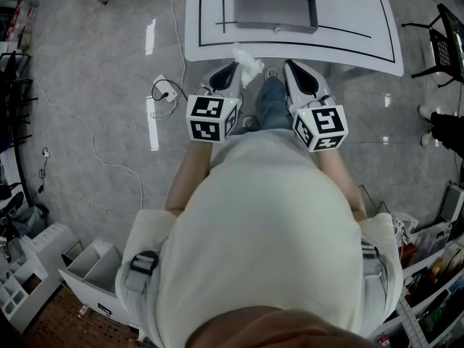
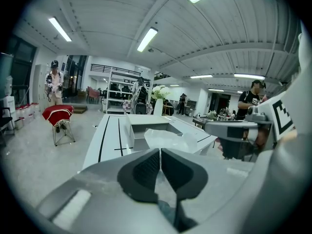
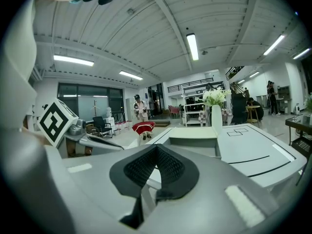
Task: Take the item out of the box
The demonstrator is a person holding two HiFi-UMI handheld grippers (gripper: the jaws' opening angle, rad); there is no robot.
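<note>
A grey open box sits on the white table with black lines, past both grippers. My left gripper hovers in front of the table's near edge, shut on a crumpled clear plastic bag. In the left gripper view the bag sticks out past the closed pads of my left gripper, with the box behind it. My right gripper is level beside it, apart from the bag. In its own view, my right gripper has its pads meeting with nothing between them, facing the box.
Cables and a power strip lie on the floor to the left. White bins stand at lower left and a black chair at right. A red folding chair and a vase of flowers stand beyond the table.
</note>
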